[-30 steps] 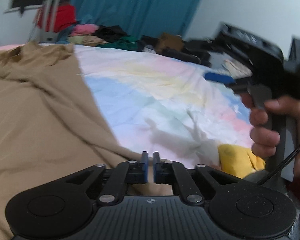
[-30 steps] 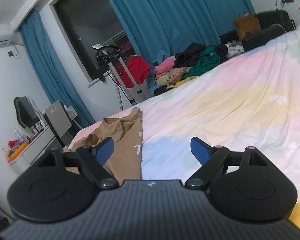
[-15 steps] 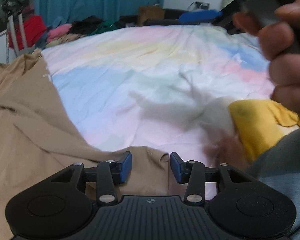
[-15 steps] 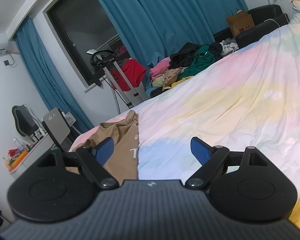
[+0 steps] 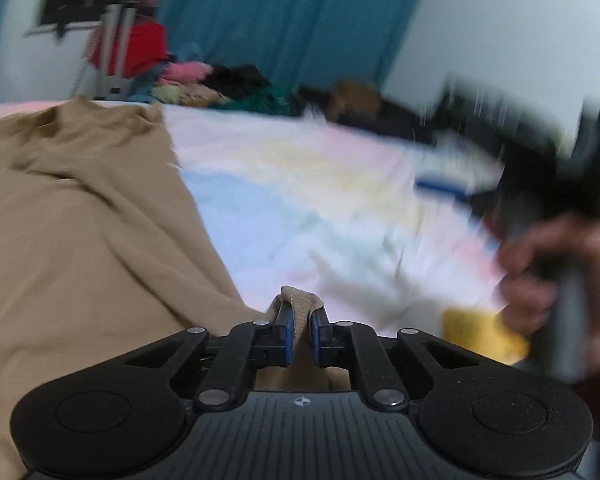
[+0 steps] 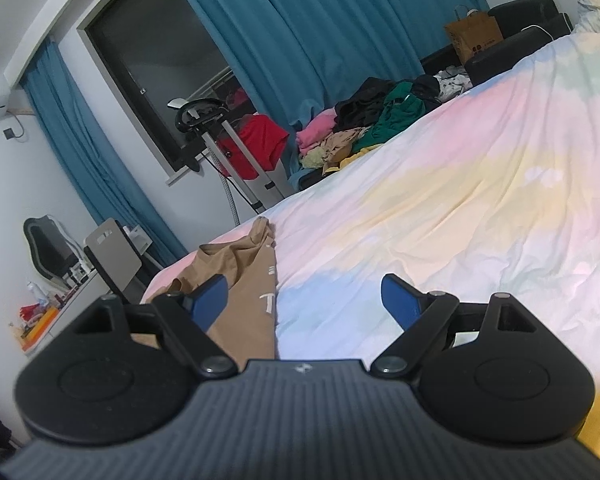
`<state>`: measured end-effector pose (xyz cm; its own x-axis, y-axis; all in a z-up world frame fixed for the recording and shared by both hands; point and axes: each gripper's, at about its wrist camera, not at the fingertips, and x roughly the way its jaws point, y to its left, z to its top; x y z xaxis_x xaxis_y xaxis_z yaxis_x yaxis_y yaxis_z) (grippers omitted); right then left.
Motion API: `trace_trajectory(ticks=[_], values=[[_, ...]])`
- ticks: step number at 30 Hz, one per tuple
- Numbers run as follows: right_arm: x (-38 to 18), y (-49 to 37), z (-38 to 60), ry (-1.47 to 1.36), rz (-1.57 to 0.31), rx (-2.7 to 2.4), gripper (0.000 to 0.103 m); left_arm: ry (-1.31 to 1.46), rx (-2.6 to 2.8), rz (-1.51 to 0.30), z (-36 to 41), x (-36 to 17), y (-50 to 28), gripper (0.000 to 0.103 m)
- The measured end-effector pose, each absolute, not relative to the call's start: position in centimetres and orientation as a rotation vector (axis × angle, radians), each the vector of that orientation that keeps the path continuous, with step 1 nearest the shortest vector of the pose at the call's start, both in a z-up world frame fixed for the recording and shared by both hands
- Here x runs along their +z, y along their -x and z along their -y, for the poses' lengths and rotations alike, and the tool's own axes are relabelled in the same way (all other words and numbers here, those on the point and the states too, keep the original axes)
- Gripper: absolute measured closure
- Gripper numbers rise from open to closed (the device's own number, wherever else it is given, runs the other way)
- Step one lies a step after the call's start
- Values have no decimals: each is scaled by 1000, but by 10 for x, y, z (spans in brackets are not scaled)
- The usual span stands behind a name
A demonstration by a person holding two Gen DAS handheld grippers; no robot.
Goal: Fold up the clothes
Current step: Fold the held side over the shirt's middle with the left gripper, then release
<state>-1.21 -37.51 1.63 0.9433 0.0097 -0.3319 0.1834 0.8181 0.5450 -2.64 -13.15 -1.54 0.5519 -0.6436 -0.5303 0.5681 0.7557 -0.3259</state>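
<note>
Right wrist view: white lettering is seen on the tan garment (image 6: pixel 256 280), a "T" being the only legible character; the rest cannot be read. The right gripper (image 6: pixel 304 300) is held spread wide with nothing between its pads, above the pastel bedspread (image 6: pixel 460 200). A brown paper bag (image 6: pixel 474 36) bears an unreadable print. In the left wrist view alone, the left gripper (image 5: pixel 299 334), just closed, is seen clenched on a stitched hem of the garment, and a blurred hand (image 5: pixel 548 276) appears at right.
</note>
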Motion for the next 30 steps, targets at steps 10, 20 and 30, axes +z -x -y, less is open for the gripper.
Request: trace_trajectory(ticks=[10,20,30], values=[[22,9,354,-536,-366,-55,18,261,-480,-864,19,-24,50,98],[21,3,323,-475,-418,10,18,387,-491,-881,8,-34,15,46],[15,-4,320,-494,-453,25,18,345,-541,-1016,33,-73,-21,93]])
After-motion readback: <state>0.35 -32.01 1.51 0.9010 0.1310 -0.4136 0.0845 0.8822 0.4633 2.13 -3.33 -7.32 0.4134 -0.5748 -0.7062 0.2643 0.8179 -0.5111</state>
